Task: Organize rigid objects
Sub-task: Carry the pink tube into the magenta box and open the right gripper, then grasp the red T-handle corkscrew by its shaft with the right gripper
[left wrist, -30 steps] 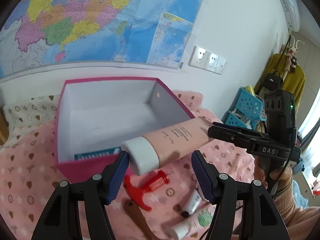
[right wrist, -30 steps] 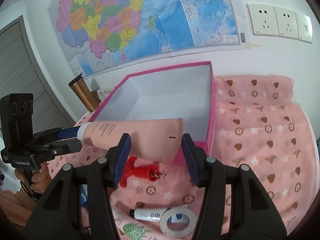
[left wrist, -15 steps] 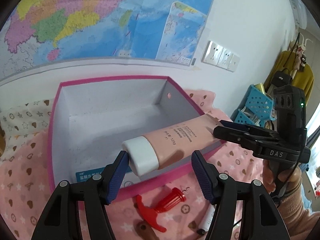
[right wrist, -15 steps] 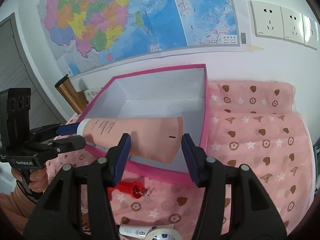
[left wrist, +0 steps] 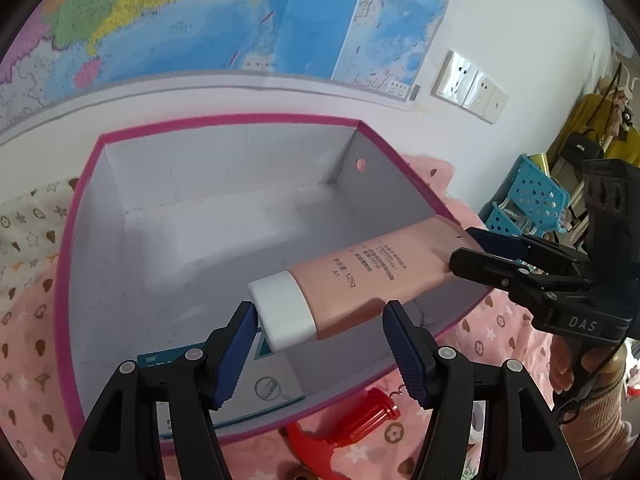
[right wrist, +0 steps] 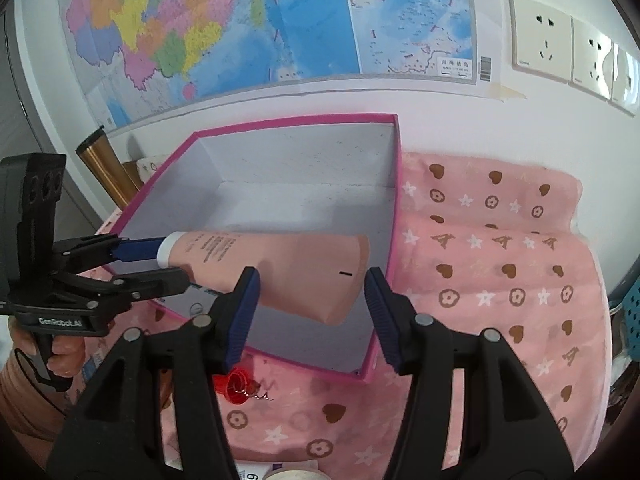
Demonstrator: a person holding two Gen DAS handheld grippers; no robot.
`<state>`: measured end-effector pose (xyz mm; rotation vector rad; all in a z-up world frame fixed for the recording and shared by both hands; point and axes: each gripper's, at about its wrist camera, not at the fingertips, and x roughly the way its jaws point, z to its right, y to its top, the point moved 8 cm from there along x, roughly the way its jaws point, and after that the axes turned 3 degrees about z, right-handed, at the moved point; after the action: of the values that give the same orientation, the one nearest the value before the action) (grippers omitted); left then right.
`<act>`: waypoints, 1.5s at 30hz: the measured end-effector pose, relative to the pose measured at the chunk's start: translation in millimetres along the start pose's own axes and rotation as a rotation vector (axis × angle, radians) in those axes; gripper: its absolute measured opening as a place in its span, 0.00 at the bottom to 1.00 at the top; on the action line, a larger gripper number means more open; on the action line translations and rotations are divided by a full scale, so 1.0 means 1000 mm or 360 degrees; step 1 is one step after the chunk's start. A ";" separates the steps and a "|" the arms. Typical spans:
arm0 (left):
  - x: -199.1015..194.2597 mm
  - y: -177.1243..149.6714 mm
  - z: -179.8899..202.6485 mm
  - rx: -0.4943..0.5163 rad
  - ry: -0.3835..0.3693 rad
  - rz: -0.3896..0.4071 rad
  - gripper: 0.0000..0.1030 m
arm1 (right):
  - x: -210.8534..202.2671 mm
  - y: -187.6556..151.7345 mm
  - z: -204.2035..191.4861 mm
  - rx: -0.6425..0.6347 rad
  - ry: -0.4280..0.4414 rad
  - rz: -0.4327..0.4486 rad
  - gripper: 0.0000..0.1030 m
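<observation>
Wall map (left wrist: 224,20) above a pink patterned cloth (right wrist: 500,264); the pink-rimmed box (left wrist: 240,120) is the landmark.

Left wrist view: left gripper (left wrist: 320,336) about half open, pads apparently on the white cap of the pink tube (left wrist: 360,276), which hangs over the box interior. Right gripper (left wrist: 464,250) holds the crimped end above the box's right rim. A red corkscrew (left wrist: 352,424) lies just in front of the box.

Right wrist view: right gripper (right wrist: 312,304) straddles the crimped end at half width; contact on the far pad unclear. Tube (right wrist: 272,264) level above the box — likely a two-ended carry to lower it flat.
</observation>
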<state>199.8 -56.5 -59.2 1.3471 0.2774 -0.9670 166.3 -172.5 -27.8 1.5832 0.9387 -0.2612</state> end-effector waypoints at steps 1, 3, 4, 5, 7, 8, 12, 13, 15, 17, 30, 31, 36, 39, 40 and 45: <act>0.003 0.000 -0.001 -0.0011 -0.0007 -0.0011 0.64 | 0.001 0.000 0.000 -0.0009 -0.0014 -0.0002 0.56; 0.008 -0.003 -0.003 -0.0026 -0.0023 -0.0041 0.64 | 0.002 0.000 0.000 -0.0016 -0.0031 -0.0002 0.56; 0.011 -0.004 -0.004 -0.0030 -0.0028 -0.0051 0.64 | 0.002 0.000 -0.001 -0.0019 -0.0039 0.0001 0.56; 0.013 -0.005 -0.005 -0.0034 -0.0027 -0.0061 0.64 | 0.002 -0.001 -0.001 -0.0019 -0.0043 0.0005 0.56; 0.015 -0.006 -0.006 -0.0042 -0.0034 -0.0062 0.64 | 0.002 0.000 -0.001 -0.0020 -0.0043 0.0007 0.56; 0.015 -0.006 -0.006 -0.0051 -0.0041 -0.0064 0.64 | 0.002 -0.001 -0.001 -0.0022 -0.0045 0.0009 0.56; 0.014 -0.006 -0.005 -0.0036 -0.0042 -0.0051 0.64 | -0.001 -0.002 -0.002 -0.0038 -0.0070 0.0023 0.56; 0.012 -0.007 -0.004 -0.0032 -0.0040 -0.0044 0.64 | -0.002 -0.003 -0.002 -0.0034 -0.0068 0.0025 0.56; 0.007 -0.007 -0.003 -0.0022 -0.0029 -0.0019 0.64 | -0.006 -0.004 -0.002 -0.0026 -0.0060 0.0036 0.56; -0.004 -0.008 -0.001 0.0015 0.0013 0.0036 0.64 | -0.012 -0.007 -0.002 -0.0010 -0.0040 0.0057 0.56; -0.063 -0.041 0.010 0.0031 -0.0017 0.0231 0.65 | -0.048 -0.049 -0.049 -0.0002 0.0304 0.0073 0.56; -0.063 -0.046 0.010 0.0022 -0.0023 0.0218 0.65 | -0.044 -0.056 -0.053 -0.0011 0.0310 0.0044 0.56; -0.051 -0.071 0.005 -0.0021 0.0004 0.0134 0.65 | -0.016 -0.080 -0.068 -0.0001 0.0347 -0.0102 0.55; -0.040 -0.083 0.000 -0.0057 0.0025 0.0068 0.65 | -0.001 -0.088 -0.074 -0.0019 0.0339 -0.0152 0.50; -0.038 -0.086 -0.001 -0.0061 0.0031 0.0054 0.65 | 0.006 -0.090 -0.075 -0.0015 0.0332 -0.0176 0.49; -0.032 -0.095 -0.003 -0.0075 0.0035 0.0011 0.65 | 0.029 -0.097 -0.075 0.0001 0.0307 -0.0264 0.36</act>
<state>113.2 -32.1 -104.2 1.3153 0.3102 -0.9347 93.7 -96.6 -97.3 1.5526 1.2223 -0.2271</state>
